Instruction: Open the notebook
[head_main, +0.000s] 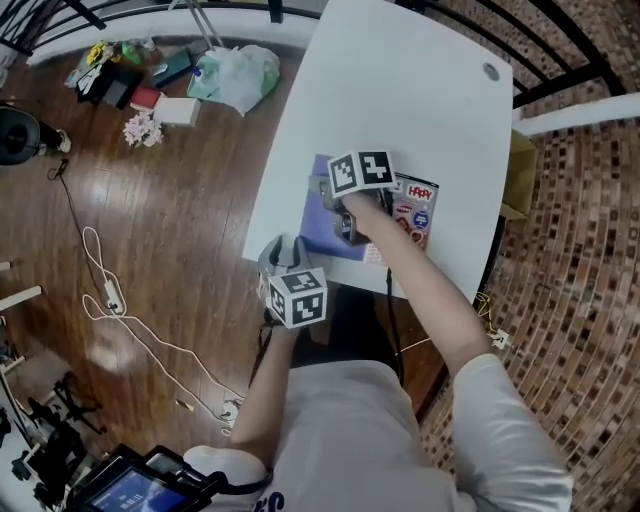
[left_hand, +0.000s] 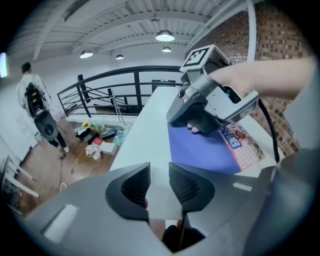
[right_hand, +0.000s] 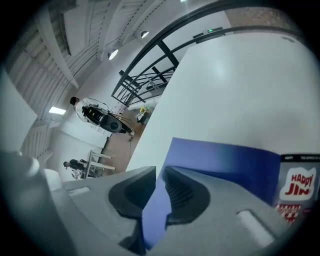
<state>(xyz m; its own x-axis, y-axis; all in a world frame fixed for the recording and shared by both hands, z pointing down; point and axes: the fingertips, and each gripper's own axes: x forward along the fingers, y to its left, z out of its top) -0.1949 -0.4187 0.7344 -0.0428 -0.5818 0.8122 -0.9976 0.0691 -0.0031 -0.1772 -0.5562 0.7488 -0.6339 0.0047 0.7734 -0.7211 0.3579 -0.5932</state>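
Overhead, the head view shows a white table (head_main: 400, 90) on a wooden floor (head_main: 170, 230), with the notebook (head_main: 322, 232) lying blue cover up near the table's near edge, a printed card (head_main: 415, 210) just beside it; the right gripper (head_main: 335, 205) sits over the notebook, while the left gripper (head_main: 283, 250) hangs at the table's near left edge, apart from the notebook. Next, the left gripper view has the left gripper (left_hand: 159, 180) with its jaws parted by a narrow gap, only the table (left_hand: 150, 125) edge seen between them, and ahead the right gripper (left_hand: 195, 122) resting on the notebook (left_hand: 200, 150). Lastly, the right gripper view shows the right gripper (right_hand: 159, 192) closed on the blue cover of the notebook (right_hand: 225, 165), which runs up between its pads, with the card (right_hand: 297, 185) at the far right
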